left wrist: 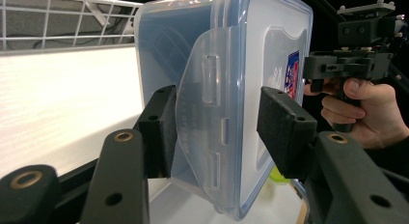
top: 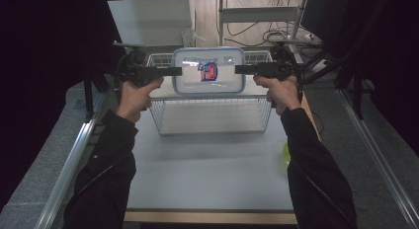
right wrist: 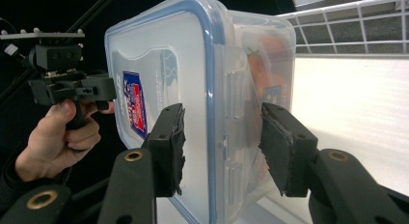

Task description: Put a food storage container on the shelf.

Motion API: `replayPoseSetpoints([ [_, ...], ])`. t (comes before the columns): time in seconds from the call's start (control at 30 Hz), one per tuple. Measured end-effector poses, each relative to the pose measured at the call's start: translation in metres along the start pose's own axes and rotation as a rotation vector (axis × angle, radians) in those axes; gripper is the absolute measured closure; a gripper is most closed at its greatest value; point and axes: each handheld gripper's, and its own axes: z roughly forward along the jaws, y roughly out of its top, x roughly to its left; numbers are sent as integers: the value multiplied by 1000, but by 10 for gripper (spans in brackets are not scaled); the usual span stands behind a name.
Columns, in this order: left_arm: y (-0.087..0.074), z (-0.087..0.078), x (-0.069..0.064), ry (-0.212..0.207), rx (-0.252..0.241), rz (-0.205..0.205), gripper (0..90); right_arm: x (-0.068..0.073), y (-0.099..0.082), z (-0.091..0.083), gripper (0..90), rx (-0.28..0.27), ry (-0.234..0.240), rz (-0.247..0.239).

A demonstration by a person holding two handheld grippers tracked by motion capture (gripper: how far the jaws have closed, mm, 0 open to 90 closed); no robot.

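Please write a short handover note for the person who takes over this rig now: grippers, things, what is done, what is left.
Left gripper: jaws shut on the left end of the plastic container.
Right gripper: jaws shut on its right end.
Container: lid on, red-and-blue label on top, held level in the air above the wire basket on the table.
Done: container gripped from both sides and lifted.
Left: probably to set it down and open the jaws.

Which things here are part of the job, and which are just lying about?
In use: plastic container, held between the left claw and right claw; wire basket below it.

Lying about: green object at the table's right edge; cables behind.
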Motion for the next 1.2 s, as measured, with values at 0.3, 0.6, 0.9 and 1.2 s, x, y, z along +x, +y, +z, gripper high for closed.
replayPoseSetpoints([
  [0.3,-3,11,12,-12,-7,-20,502,-13,2,5,525,-4,-15,31],
  [0.6,-2,15,6,36,-3,50,472,-16,1,6,511,-20,-26,7],
  [0.9,-3,19,6,82,12,76,415,-15,0,10,525,-21,-87,-35],
  [1.2,-3,23,17,71,5,17,321,-15,-5,19,476,-18,-123,-55],
])
